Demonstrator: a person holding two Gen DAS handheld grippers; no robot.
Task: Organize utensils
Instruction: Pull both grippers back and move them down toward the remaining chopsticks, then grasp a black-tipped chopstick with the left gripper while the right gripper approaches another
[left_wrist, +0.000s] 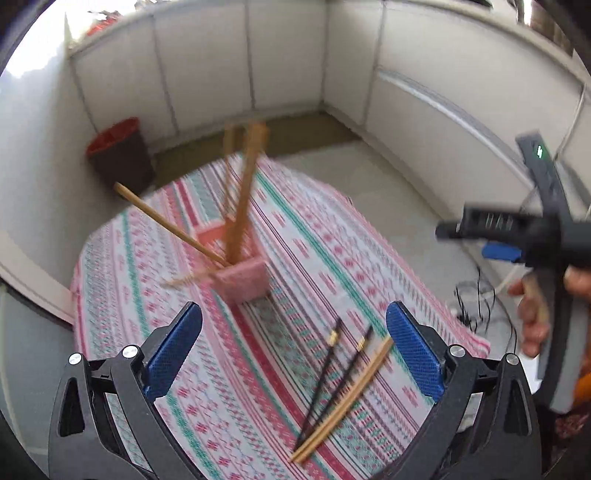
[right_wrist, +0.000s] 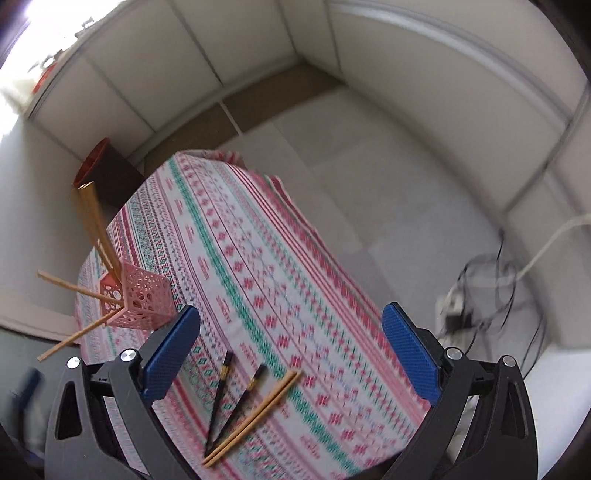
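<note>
Both my claws wide, holding nothing: left gripper (left_wrist: 294, 354), right gripper (right_wrist: 291, 352). Black chopsticks (right_wrist: 236, 397) + wooden pair (right_wrist: 255, 417) near table (right_wrist: 258, 229) front edge; pink holder (right_wrist: 138, 301) by left edge.

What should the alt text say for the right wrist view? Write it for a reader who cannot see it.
The open right gripper hovers above two black chopsticks and a wooden pair lying together on a patterned tablecloth. At the left, a pink lattice holder stands with wooden chopsticks leaning out of it.
</note>
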